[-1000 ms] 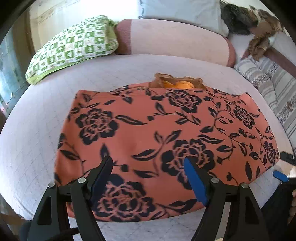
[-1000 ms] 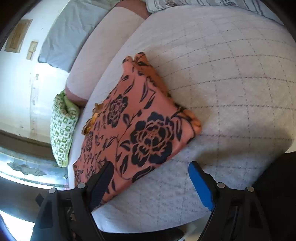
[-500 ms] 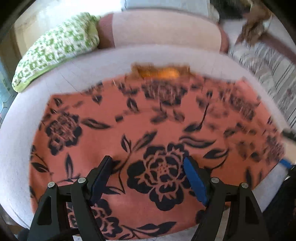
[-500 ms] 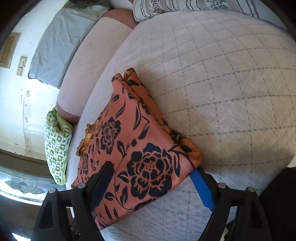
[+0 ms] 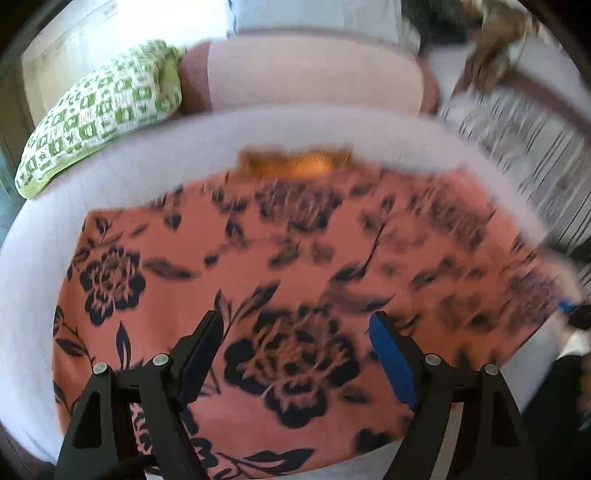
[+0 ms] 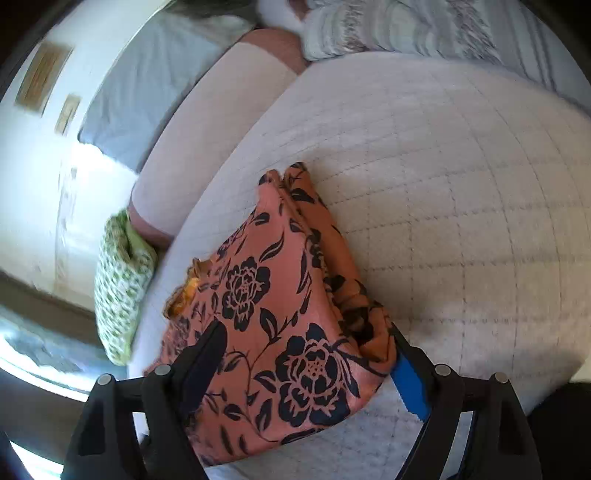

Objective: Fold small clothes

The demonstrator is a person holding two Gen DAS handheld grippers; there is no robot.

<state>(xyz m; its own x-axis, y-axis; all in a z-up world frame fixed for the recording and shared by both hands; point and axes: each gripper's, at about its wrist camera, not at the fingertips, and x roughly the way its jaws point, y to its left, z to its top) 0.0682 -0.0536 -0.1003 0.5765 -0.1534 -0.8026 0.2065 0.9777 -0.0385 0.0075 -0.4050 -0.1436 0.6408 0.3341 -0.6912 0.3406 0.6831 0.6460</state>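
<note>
Below, orange floral garment (image 5: 280,280) flat on quilted bed (image 6: 461,184), left gripper (image 5: 295,332) jaws wide above it, right gripper (image 6: 306,354) jaws wide, straddling its folded corner

We are in a home bedroom: a quilted white mattress (image 6: 461,192) fills the frame, with a green-patterned pillow (image 5: 99,114) at upper left, a pink bolster (image 5: 314,77) at top, and striped bedding (image 6: 406,26) at the upper right.

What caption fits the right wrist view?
Open right gripper straddles the near corner of the orange floral garment on the quilted white bed.
</note>
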